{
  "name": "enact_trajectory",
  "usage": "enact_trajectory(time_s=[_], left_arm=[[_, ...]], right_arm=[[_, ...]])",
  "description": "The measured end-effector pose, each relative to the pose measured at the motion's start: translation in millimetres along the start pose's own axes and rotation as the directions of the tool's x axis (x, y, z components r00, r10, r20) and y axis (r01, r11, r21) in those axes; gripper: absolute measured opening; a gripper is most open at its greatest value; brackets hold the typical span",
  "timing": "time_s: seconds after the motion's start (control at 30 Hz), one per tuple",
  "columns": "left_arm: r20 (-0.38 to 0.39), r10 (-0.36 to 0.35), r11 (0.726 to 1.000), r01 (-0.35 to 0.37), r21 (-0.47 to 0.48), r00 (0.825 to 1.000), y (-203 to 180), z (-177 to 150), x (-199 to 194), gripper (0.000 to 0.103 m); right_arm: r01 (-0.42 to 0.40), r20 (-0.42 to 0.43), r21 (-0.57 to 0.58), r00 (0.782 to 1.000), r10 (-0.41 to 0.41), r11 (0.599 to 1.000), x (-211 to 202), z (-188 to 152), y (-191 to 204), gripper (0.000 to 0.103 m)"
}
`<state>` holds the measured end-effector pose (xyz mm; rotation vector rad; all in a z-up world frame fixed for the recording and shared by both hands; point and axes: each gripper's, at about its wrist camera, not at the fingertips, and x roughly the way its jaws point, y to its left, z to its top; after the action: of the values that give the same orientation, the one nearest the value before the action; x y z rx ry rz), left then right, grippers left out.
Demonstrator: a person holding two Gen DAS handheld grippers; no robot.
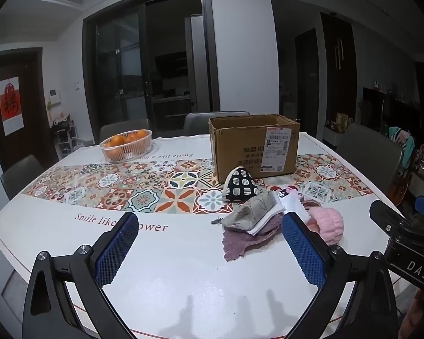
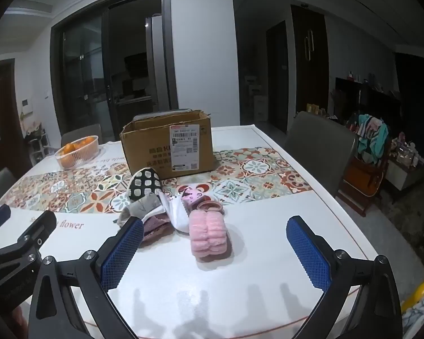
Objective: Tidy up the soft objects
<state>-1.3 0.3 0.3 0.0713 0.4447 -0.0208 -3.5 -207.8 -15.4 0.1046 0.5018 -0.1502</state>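
Dim dining room on my feeds, with a white table (image 2: 268, 226) carrying a tile-pattern runner. My landmark is the cardboard box (image 2: 166, 147), open on top. Right in front of it sits the soft pile: a black-and-white patterned pouch (image 2: 144, 187) nearest the box, then a grey cloth (image 1: 250, 213) on a purple rag (image 1: 240, 243), and a fluffy pink slipper (image 2: 209, 236) closest to me. Well left of the box there's a basket of oranges (image 1: 126, 144). Left hand-held gripper (image 1: 209, 251) and right hand-held gripper (image 2: 214, 254) both hang over the table wide open, nothing between the pads.
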Motion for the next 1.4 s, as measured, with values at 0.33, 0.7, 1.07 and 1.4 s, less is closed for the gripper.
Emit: enact_trajectory(time_s=[0.33,0.7,1.07,1.4], left_arm=[[0.005,0.008,1.0,-0.008,-0.007,1.0,1,0,-1,0.103],[0.017,0.022,1.0,-0.022,-0.014,1.0,2,1,-3,0.103],[0.022,0.022,1.0,-0.022,-0.015,1.0,2,1,-3,0.103],[0.025,0.02,1.0,-0.019,-0.015,1.0,1,1,-4,0.103]], right_arm=[[-0.001,0.006,0.007,1.0,0.001,1.0,-3,-2,-5,0.103],[0.0,0.008,0.004,1.0,0.0,1.0,-1,-1,-1,0.103],[0.001,0.018,0.007,1.0,-0.001,1.0,-6,3,0,0.103],[0.002,0.024,0.007,1.0,-0.002,1.0,-11,5,-4,0.103]])
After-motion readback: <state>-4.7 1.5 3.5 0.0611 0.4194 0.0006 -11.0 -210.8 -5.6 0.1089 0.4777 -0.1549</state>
